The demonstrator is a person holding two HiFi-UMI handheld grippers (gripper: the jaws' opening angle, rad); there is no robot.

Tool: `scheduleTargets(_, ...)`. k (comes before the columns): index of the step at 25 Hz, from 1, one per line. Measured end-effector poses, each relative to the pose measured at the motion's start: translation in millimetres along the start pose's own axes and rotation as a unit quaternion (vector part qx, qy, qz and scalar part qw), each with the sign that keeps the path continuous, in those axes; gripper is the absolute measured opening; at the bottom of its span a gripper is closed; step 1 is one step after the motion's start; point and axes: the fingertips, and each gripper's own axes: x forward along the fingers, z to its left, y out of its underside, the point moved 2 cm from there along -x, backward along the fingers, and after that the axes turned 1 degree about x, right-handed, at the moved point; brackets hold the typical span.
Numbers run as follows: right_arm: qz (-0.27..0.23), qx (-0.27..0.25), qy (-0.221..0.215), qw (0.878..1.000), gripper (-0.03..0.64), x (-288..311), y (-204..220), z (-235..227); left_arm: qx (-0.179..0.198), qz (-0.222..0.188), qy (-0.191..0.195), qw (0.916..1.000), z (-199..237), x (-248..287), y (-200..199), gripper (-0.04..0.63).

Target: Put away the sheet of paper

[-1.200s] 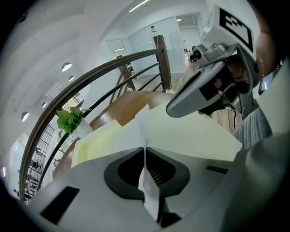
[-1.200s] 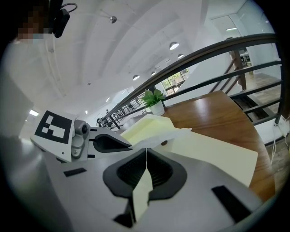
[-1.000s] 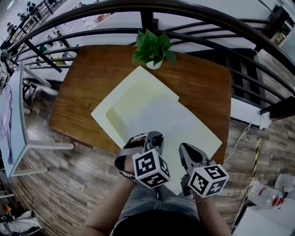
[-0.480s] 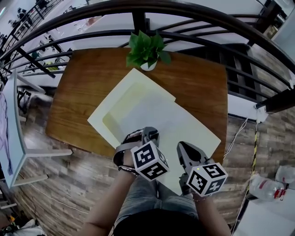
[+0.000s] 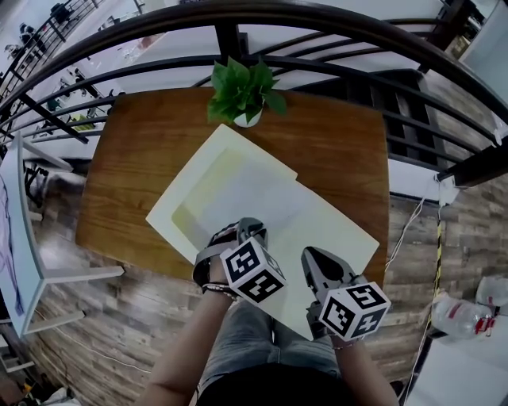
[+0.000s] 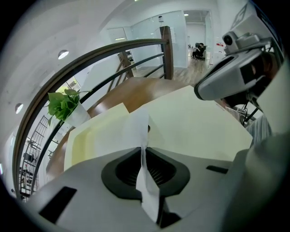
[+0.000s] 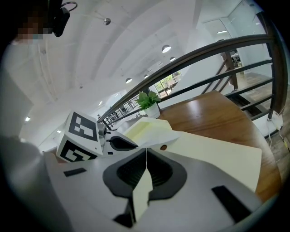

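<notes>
Sheet of paper [image 5: 254, 189], white, lies on top of a cream folder [image 5: 345, 231] on the wooden worktop [image 5: 135, 158], on the person's side of the potted plant [image 5: 238, 89]. We see the folder's far corner just short of the plant, and its opposite corner hanging past the worktop edge furthest from the plant. We read the left tongs [image 5: 251, 228] as clenched on the sheet's edge away from the plant, with the white paper pinched thin between the pads and lifted there. The right tongs [image 5: 312, 256], beside them and further from the plant, are clenched too, grasping a cream edge of the folder. We note a dark railing [image 5: 333, 24] curving behind the plant.
</notes>
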Motion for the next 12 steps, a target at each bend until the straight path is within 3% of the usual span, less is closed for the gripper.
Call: scheduleTargets(12,0.008,0.002,0.002,1.000,0.028,4.9,3.4,2.3,-0.024,0.034,-0.013,0.9991,17.2,11.8,23.1,0.023)
